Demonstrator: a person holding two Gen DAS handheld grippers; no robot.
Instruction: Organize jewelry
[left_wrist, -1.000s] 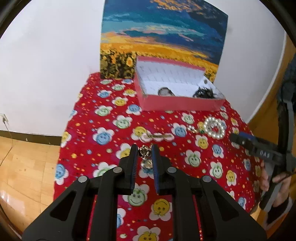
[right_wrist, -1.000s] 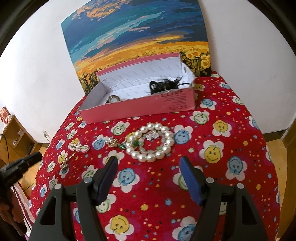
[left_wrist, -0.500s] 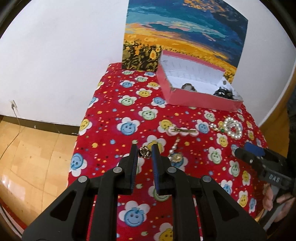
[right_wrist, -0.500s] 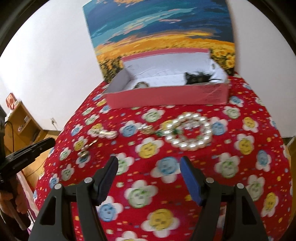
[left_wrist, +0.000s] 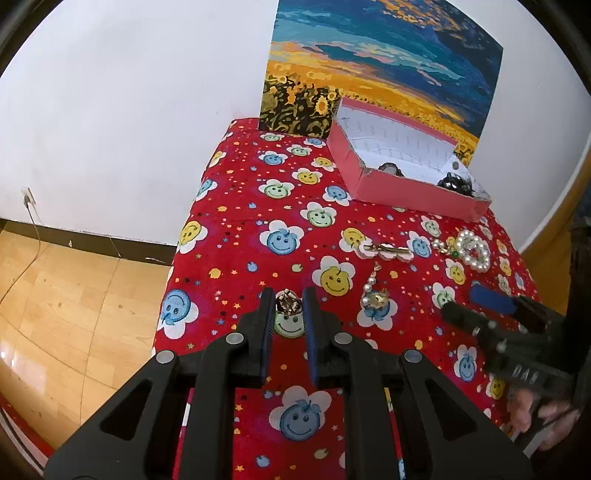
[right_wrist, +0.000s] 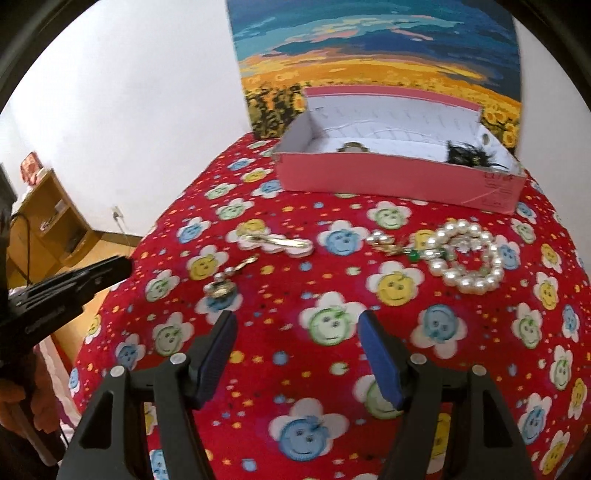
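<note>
While the left wrist view looks down over the surface covered in a red cloth printed with smiling flowers (left_wrist: 236, 229), the left tongs (left_wrist: 289, 306) sit clenched on a small gold-coloured filigree ornament (left_wrist: 289, 301), carried above the cloth near its front left corner; well beyond, against the sunflower-field painting (left_wrist: 388, 66), stands the open pink cardboard box with a white lining (left_wrist: 417, 192), and it already holds a dark tangled piece (left_wrist: 456, 182) and a small rounded item (left_wrist: 391, 168) too small to name; outside it lie a gold bar clip (left_wrist: 388, 251), a pearl drop earring (left_wrist: 375, 295) and a coiled white pearl bracelet (left_wrist: 472, 251); the right tongs (left_wrist: 480, 302) enter from the right, with a hand (left_wrist: 543, 417) below them.

In the right wrist view, the right tongs (right_wrist: 295, 350) hang released and empty above the cloth; the earring (right_wrist: 225, 280) and clip (right_wrist: 280, 242) lie ahead to the left, the bracelet (right_wrist: 465, 258) ahead to the right, the box (right_wrist: 399, 177) behind them; the left tongs (right_wrist: 107, 269) show at the left edge.

By this showing the job is about half done: two pieces boxed, one in hand, three waiting.
</note>
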